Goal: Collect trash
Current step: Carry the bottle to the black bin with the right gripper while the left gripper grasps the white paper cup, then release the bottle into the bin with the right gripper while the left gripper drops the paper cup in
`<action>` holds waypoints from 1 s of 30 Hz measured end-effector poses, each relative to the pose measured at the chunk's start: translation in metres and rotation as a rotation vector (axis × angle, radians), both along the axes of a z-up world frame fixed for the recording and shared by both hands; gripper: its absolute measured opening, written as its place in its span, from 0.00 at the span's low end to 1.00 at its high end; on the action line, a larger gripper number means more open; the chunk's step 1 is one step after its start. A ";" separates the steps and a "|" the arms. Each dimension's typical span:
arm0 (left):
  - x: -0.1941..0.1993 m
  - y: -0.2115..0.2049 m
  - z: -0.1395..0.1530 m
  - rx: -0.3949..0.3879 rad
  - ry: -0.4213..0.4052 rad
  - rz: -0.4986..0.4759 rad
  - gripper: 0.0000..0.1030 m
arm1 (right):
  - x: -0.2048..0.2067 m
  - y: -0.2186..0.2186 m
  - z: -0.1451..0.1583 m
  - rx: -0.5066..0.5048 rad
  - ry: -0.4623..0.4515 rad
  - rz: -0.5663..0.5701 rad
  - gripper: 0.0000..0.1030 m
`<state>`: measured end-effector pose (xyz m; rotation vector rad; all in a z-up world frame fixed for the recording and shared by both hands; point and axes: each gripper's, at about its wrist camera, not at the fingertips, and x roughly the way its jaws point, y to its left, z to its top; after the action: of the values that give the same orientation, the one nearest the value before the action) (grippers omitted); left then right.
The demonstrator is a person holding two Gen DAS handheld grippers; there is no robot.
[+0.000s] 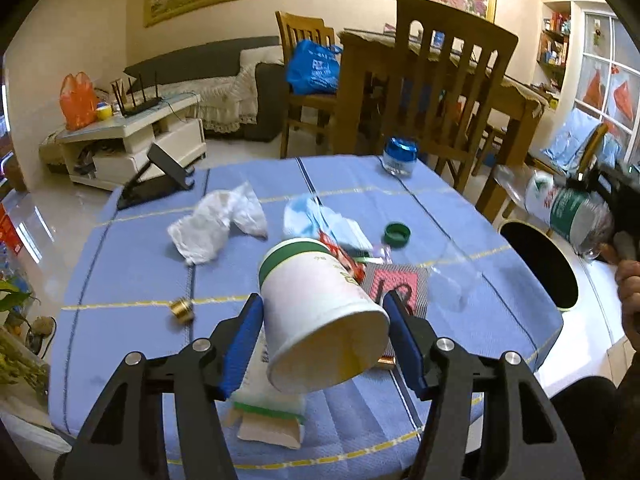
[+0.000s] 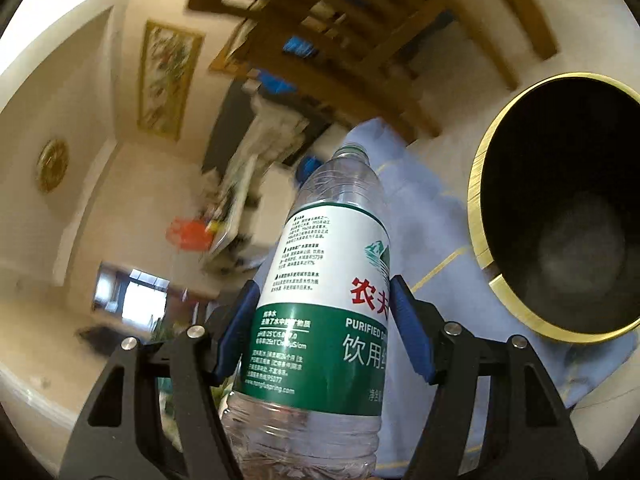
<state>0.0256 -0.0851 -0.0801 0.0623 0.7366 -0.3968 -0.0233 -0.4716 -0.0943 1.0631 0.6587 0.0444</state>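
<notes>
My left gripper [image 1: 322,310] is shut on a white paper cup [image 1: 320,312] with a green band, held tilted above the blue tablecloth [image 1: 132,280]. My right gripper [image 2: 324,300] is shut on an empty plastic water bottle [image 2: 324,300] with a green and white label and no cap; the bottle also shows in the left wrist view [image 1: 568,208], held off the table's right side. The black trash bin [image 2: 560,208] with a gold rim stands open to the right of the bottle, and in the left wrist view [image 1: 540,264] beside the table.
On the cloth lie a crumpled tissue [image 1: 216,224], a blue face mask [image 1: 320,220], a green bottle cap [image 1: 397,235], a gold cap [image 1: 182,309], a red patterned mat [image 1: 396,284], a carton [image 1: 268,408] and a blue-lidded jar [image 1: 399,156]. A wooden chair [image 1: 448,80] stands behind.
</notes>
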 end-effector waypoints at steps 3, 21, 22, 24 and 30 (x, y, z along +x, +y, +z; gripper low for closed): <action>-0.002 0.003 0.016 -0.016 -0.041 0.001 0.58 | -0.012 -0.033 -0.006 -0.033 0.028 -0.118 0.64; 0.000 -0.192 0.048 -0.065 -0.032 -0.410 0.58 | -0.061 -0.112 -0.035 -0.179 0.174 -0.434 0.87; 0.001 -0.209 0.045 -0.063 -0.021 -0.437 0.58 | -0.067 -0.114 -0.031 -0.185 0.162 -0.460 0.87; 0.002 -0.243 0.038 -0.053 0.003 -0.488 0.59 | -0.084 -0.120 -0.028 -0.195 0.138 -0.523 0.88; 0.012 -0.335 0.011 -0.009 0.076 -0.586 0.62 | -0.121 -0.138 -0.029 -0.144 0.090 -0.659 0.91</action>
<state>0.0377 -0.4200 -0.0691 0.2590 0.7848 -0.9655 -0.1439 -0.6100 -0.1235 1.1017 0.3594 -0.6158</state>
